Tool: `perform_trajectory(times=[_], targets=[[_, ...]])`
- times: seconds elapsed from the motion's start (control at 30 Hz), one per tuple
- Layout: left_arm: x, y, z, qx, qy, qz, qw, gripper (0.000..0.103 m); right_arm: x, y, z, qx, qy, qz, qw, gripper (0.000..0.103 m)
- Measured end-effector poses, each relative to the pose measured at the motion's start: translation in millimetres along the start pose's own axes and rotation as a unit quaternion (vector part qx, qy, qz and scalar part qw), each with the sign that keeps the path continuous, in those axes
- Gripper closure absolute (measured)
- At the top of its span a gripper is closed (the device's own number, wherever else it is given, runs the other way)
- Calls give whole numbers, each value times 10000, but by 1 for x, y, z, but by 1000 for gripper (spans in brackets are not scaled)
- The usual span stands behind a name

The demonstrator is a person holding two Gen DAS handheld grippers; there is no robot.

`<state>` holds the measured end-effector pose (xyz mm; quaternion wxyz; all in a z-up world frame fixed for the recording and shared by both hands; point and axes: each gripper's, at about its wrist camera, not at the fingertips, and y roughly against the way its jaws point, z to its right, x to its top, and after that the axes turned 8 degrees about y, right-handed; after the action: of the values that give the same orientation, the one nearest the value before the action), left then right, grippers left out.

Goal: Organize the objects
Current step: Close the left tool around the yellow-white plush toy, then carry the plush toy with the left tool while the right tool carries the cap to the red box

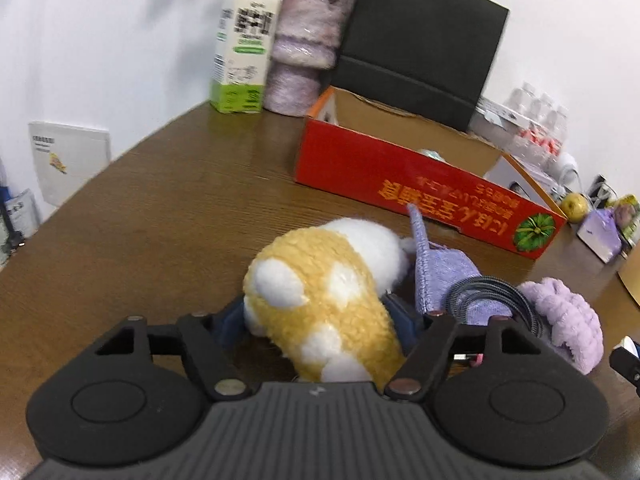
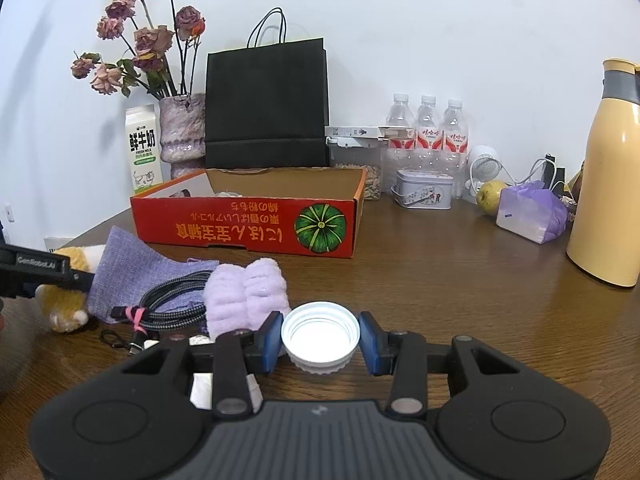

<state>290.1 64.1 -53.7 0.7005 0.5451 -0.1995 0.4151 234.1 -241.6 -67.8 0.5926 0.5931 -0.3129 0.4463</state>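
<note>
A: So, which hand is closer to the plush toy (image 1: 320,292)?

B: The left gripper (image 1: 320,320). The toy lies right between its fingers (image 1: 400,316), its long axis running from near to far, roughly along the line the gripper points. Its near end reaches back almost to the gripper body; its white far end sticks out past the fingertips.

A: Are the fingers on it yet?

B: They stand apart on either side of the toy's middle, close against the fleece. I cannot tell whether the pads are pressing; the fur hides the contact. By my reading this is a grasp being set, not one finished.

A: And the other hand?

B: The right gripper (image 2: 320,338) is clamped on a white bottle cap (image 2: 320,336), open side up, just above the worktop (image 2: 440,280).

A: Where would the toy go?

B: Probably the red cardboard box (image 1: 400,176), which sits farther off and to the right of the toy. A purple pouch (image 1: 436,268) touches the toy's right side, with a coiled cable (image 1: 484,292) lying on it, so a lift could drag them.
</note>
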Motion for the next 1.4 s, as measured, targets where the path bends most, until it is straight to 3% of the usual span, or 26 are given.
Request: perform_trajectory(times=[0.3,0.8,1.4], targets=[[-5,31,-22,312,400,588,9970,38,0,6,-1,-55,57,199,9998,64],[-28,86,-11,316,101,1592,9867,40,-2,17,-5,-121,183,472,9986,64],[-24,103,36,-191,-180,1694,9852,39,15,26,-17,50,167,857,9962,64]])
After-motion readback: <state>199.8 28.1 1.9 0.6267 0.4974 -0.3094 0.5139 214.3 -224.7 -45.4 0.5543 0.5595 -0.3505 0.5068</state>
